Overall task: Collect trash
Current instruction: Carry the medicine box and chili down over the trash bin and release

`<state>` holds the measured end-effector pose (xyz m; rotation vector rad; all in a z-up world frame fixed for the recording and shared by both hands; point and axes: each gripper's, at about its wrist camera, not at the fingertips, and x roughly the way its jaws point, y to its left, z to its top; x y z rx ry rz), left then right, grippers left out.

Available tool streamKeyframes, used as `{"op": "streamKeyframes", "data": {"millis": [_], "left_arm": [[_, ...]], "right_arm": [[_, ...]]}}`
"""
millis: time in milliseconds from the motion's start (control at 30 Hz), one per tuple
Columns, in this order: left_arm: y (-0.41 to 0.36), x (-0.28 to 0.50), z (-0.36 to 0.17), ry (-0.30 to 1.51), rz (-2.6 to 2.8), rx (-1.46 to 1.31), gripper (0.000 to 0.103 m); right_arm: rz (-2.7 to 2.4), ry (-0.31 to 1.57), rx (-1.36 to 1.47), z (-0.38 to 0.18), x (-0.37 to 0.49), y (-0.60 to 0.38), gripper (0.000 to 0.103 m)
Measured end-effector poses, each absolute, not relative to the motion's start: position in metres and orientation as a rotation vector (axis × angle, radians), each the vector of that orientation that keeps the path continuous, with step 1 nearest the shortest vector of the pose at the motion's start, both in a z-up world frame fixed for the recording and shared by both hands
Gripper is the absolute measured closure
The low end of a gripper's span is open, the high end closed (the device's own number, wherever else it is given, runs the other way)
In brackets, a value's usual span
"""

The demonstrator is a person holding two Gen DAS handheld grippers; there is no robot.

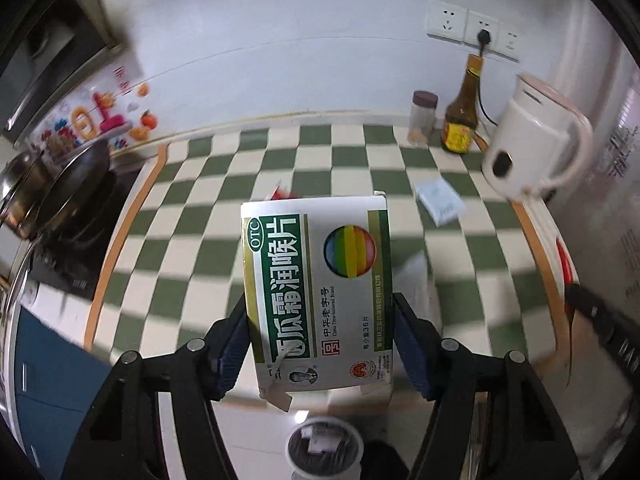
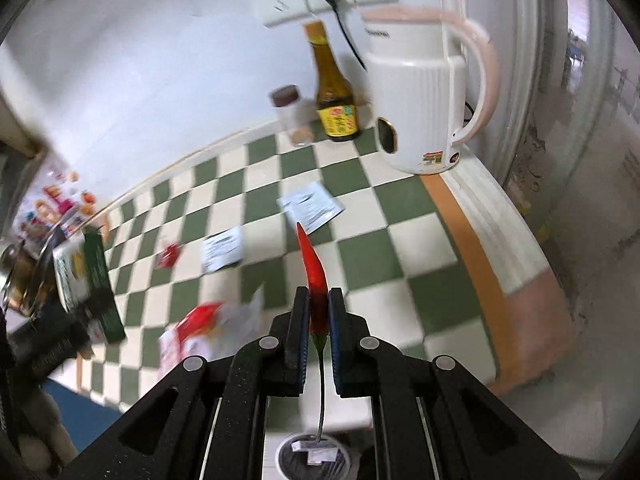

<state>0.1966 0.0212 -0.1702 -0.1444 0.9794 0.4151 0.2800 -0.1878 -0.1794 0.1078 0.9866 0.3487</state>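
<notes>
The left gripper (image 1: 320,320) is filled by a box (image 1: 316,292) that juts ahead of it and hides the bench (image 1: 208,200) straight in front. The right gripper (image 2: 319,312) carries a chili (image 2: 314,272) whose tip pokes forward. Between and ahead of them the checkered bench lies mostly bare, dotted only with flat litter: a white packet (image 2: 311,206), a leaflet (image 2: 223,249), a red scrap (image 2: 168,255) and a red-and-white wrapper (image 2: 200,328). The far right corner is crowded by a kettle (image 2: 420,108), a bottle (image 2: 335,92) and a jar (image 2: 294,116) along the wall. A pan (image 1: 76,184) blocks the left edge. Below the bench edge stands a bin (image 1: 325,448).
</notes>
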Motion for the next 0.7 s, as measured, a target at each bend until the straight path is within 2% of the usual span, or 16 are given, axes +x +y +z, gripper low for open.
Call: {"op": "streamKeyframes", "data": {"millis": [167,300,500,700], "left_arm": [[0.021,0.108,-0.180,1.005,0.387,-0.161,0.040],[0.021,0.057,-0.205,1.069,0.378,-0.176,0.040],[0.021,0.014,-0.274,1.214,0.378,-0.220,0.040],[0.018,0.005,-0.383,1.375,0.387,-0.283,0.040]], "right_arm": [[0.393,0.961,0.113,-0.162,0.177,-0.184,0.093],[0.429,1.000,0.129,-0.174,0.106,-0.183,0.093],[0.467,1.159,0.094,-0.243,0.043,-0.177,0.093],[0.459,1.342,0.027,-0.356,0.015,-0.178,0.093]]}}
